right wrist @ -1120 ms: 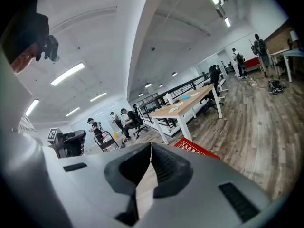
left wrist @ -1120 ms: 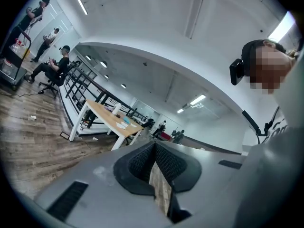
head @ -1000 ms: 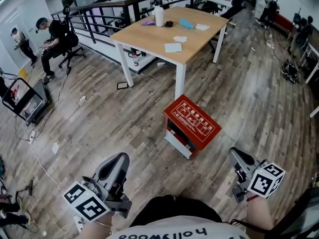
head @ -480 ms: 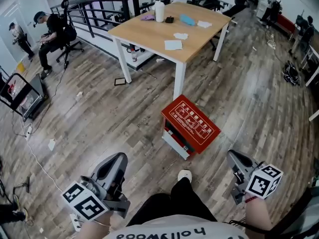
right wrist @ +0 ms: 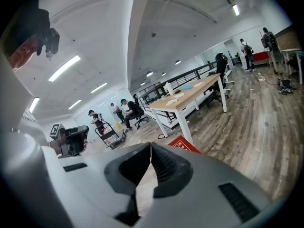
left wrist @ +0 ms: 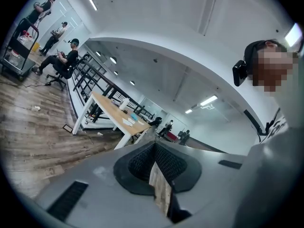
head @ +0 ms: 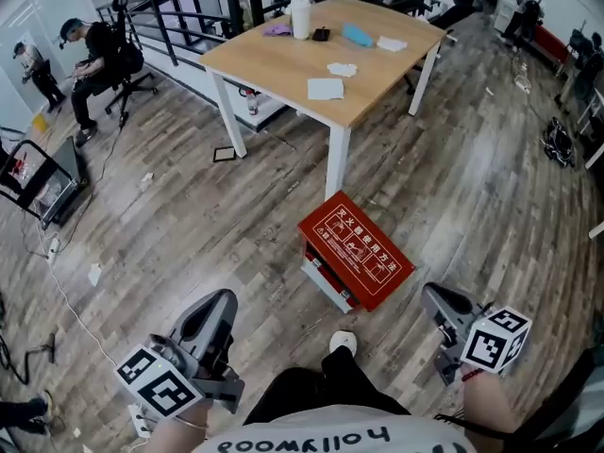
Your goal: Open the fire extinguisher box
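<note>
Over the last second you had walked in. The red box [head: 357, 250] sat lower and closer in the head view, and your shoe [head: 344, 342] now showed beneath you.

Your left gripper [head: 219, 302] and right gripper [head: 436, 295] were both closed tip to tip, with nothing in either. The box stood on the floor ahead of them, between the two and nearer the right one, out of reach.

You needed to crouch and keep it centred between the grippers. You also needed to part one pair of jaws before reaching, probably for the lid's front edge.

The box stood cornerwise to you with its lid shut and white printed diagrams on top. Its pale-framed front faced your left gripper's side. The table [head: 283, 64] stood beyond it.
</note>
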A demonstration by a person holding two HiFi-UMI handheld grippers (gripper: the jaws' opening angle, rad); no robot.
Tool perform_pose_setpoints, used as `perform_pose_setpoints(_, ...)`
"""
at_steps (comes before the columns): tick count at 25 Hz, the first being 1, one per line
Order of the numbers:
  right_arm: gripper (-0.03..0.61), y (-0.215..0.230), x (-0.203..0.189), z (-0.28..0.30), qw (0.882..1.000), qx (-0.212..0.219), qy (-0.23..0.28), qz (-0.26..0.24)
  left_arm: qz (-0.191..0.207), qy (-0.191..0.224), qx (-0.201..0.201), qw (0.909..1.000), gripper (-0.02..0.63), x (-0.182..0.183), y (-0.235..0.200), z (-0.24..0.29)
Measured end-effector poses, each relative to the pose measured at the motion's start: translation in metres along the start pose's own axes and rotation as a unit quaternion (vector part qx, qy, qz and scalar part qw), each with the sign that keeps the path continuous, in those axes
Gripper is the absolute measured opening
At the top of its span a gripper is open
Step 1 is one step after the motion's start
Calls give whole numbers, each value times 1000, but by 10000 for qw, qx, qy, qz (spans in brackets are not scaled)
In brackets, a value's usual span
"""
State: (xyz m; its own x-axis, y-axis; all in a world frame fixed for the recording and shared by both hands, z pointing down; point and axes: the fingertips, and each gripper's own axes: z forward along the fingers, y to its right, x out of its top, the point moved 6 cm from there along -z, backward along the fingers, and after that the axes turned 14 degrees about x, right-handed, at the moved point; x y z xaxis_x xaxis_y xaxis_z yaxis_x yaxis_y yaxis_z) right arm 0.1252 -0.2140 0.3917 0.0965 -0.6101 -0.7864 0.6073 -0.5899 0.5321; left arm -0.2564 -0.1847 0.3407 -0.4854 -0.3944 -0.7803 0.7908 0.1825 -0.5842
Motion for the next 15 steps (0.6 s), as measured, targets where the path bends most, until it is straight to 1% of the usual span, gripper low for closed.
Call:
perform_pose_setpoints(4, 11, 24, 26, 7, 10000, 65, -25, -59, -153, 86, 61, 9998, 6, 7, 4, 27)
perform_pose_setpoints(9, 11, 50, 54, 12, 9998, 138, -46, -135, -216, 188, 89, 9995, 6, 15, 13, 59)
perform_pose_setpoints(15, 11, 81, 73, 13, 9998, 181, -49, -91, -267, 41, 156, 9995, 6, 8, 22, 99)
